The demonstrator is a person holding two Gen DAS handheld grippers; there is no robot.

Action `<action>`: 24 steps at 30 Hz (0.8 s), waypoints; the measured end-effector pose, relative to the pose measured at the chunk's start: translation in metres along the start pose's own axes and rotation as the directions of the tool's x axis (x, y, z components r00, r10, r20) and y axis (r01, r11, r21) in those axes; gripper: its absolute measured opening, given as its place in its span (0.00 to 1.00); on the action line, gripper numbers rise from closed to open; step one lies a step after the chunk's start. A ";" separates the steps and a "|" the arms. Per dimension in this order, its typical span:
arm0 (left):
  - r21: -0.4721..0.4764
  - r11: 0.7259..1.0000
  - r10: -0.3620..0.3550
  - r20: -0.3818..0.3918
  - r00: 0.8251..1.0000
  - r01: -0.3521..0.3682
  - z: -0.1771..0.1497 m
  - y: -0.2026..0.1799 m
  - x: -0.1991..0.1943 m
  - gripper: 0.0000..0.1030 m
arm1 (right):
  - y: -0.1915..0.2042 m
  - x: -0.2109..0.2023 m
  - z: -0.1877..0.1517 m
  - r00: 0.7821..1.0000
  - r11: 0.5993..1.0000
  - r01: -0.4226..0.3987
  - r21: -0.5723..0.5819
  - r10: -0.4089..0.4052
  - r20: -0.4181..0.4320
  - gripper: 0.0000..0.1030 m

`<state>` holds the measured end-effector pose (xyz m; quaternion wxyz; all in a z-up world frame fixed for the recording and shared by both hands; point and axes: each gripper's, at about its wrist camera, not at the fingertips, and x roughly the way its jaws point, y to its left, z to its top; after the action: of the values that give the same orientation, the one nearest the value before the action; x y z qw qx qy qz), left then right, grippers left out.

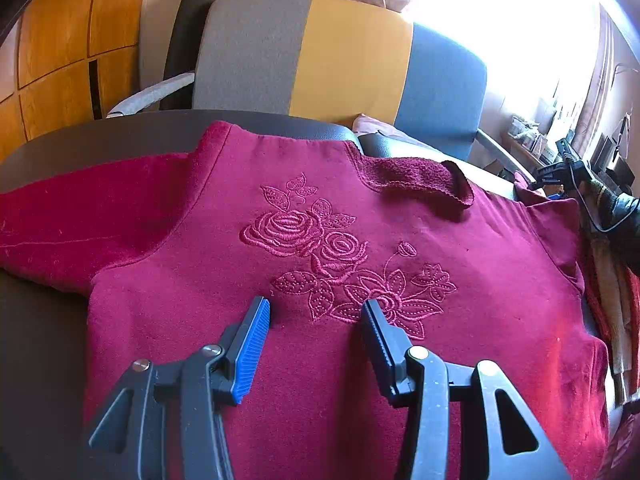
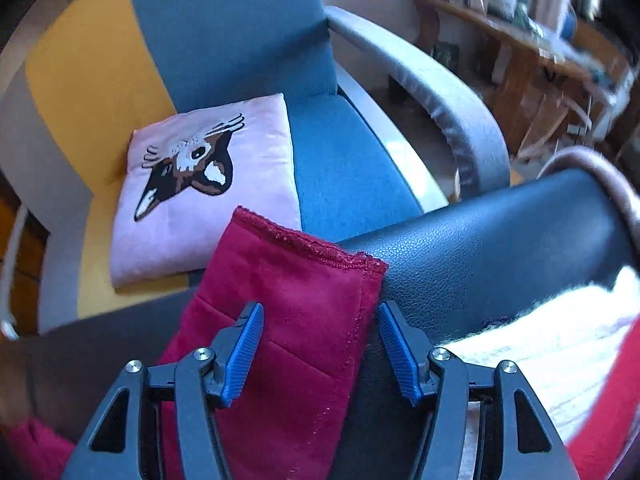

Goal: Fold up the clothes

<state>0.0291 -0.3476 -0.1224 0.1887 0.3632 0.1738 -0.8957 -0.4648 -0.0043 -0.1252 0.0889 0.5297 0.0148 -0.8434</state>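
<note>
Two views, differing content. Left wrist view: crimson sweater spread flat, front up, on dark padded surface; embroidered roses at chest; left gripper above lower chest, jaws wide, nothing between. Right wrist view only: sweater sleeve with cuff over surface edge; right gripper jaws apart astride sleeve, pads not pressing; pink folded garment with cat print lying on striped armchair seat.

The left gripper has black plastic arms with silver screws and ribbed blue pads. The right gripper looks the same, with triangular holes at 7 and 5 o'clock.
</note>
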 end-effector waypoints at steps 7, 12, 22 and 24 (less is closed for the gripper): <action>-0.007 1.000 -0.008 0.003 1.000 0.008 0.000 0.001 0.000 0.46 | 0.020 -0.035 -0.011 0.995 0.992 0.057 -0.114 -0.046 0.093 0.09; -0.011 1.000 -0.012 0.005 1.000 0.012 0.000 0.002 0.000 0.46 | 0.024 -0.097 -0.017 0.980 0.982 0.105 -0.155 -0.076 0.183 0.09; -0.025 0.999 -0.027 0.003 1.000 0.027 0.001 0.004 -0.001 0.46 | -0.019 -0.249 -0.066 0.915 0.976 0.206 -0.069 -0.168 0.367 0.09; -0.028 0.999 -0.030 0.002 1.000 0.030 0.001 0.004 -0.002 0.46 | -0.036 -0.272 -0.084 0.907 0.979 0.203 -0.025 -0.178 0.383 0.09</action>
<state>0.0317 -0.3514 -0.1212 0.1806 0.3572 0.1916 -0.8961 -0.2810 0.0780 0.0788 0.0243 0.3499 0.0763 -0.9334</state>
